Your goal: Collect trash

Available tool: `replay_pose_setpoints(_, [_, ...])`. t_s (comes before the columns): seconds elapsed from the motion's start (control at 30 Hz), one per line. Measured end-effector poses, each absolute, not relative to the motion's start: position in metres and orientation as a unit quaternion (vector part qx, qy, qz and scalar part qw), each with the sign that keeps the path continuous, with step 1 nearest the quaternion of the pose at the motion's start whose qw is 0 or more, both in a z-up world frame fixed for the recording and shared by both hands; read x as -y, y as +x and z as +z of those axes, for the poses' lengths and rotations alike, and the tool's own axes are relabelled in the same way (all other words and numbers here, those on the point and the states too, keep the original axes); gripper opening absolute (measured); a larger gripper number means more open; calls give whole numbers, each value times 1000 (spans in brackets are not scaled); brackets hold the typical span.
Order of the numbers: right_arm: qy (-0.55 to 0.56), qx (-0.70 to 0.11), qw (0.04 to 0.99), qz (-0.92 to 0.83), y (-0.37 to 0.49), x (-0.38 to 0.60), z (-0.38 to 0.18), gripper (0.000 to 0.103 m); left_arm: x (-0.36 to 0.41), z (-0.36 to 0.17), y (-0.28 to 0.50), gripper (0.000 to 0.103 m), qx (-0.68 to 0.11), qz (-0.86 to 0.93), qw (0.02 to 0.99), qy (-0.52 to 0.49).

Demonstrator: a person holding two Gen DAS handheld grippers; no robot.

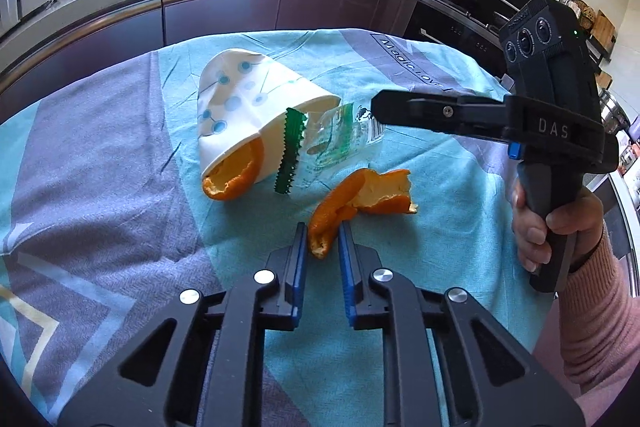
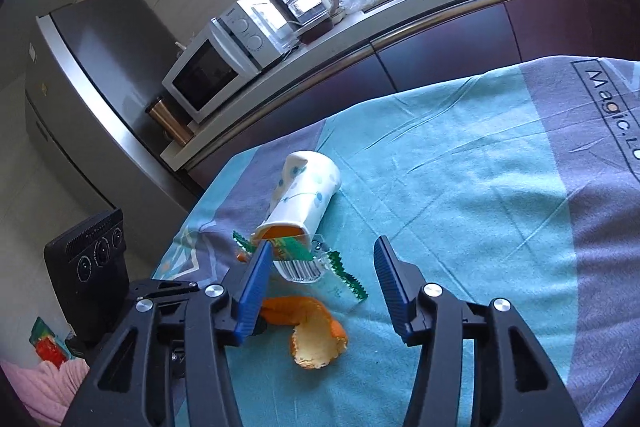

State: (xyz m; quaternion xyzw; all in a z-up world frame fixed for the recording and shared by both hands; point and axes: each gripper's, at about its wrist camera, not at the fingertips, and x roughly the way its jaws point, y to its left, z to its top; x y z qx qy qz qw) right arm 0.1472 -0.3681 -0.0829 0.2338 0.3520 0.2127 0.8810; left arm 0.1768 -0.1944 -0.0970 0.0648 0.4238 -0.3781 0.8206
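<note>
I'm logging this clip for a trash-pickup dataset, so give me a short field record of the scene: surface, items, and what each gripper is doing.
surface: table under a teal and grey cloth
paper cup: on its side, a piece of orange peel in its mouth
clear wrapper: green-edged, lying at the cup's mouth
loose orange peel: on the cloth, near the cup
left gripper: jaws narrowly apart around one end of the loose peel; contact unclear
right gripper: open, fingers either side of the wrapper, nothing held
</note>
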Motion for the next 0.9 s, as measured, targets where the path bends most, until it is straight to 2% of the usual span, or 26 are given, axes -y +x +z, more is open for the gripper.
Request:
replay_pose_setpoints(0.1, [218, -358, 880, 223, 145, 358, -84, 50, 191, -94, 172, 14, -419, -381, 822, 64])
replay_pose_setpoints(0.23, [204, -356, 881, 234, 141, 352, -81, 23, 183, -91, 166, 13, -414, -383, 824, 58])
replay_pose_setpoints(0.3, [198, -357, 882, 235, 138, 349, -80, 17, 178, -89, 164, 13, -413, -380, 826, 54])
replay_pose_setpoints(0.37, [195, -355, 883, 238, 134, 348, -80, 2, 172, -88, 162, 12, -411, -379, 828, 49])
replay_pose_setpoints(0.63, [199, -353, 881, 244, 120, 342, -79, 4, 145, -83, 151, 12, -403, -371, 836, 31])
replay_pose_setpoints(0.7, [205, -354, 883, 230, 122, 344, -80, 15, 139, -81, 148, 12, -401, -371, 837, 28])
replay_pose_setpoints(0.73, [206, -358, 883, 226, 125, 344, -81, 28, 136, -81, 147, 12, -400, -370, 838, 27])
replay_pose_setpoints(0.77, [206, -362, 882, 221, 128, 344, -83, 36, 134, -81, 146, 12, -399, -368, 839, 26])
replay_pose_setpoints(0.83, [207, -375, 876, 222, 137, 342, -87, 41, 128, -80, 145, 12, -399, -364, 841, 22])
replay_pose_setpoints(0.9, [204, -387, 872, 220, 144, 338, -90, 42, 125, -80, 145, 12, -400, -360, 843, 19])
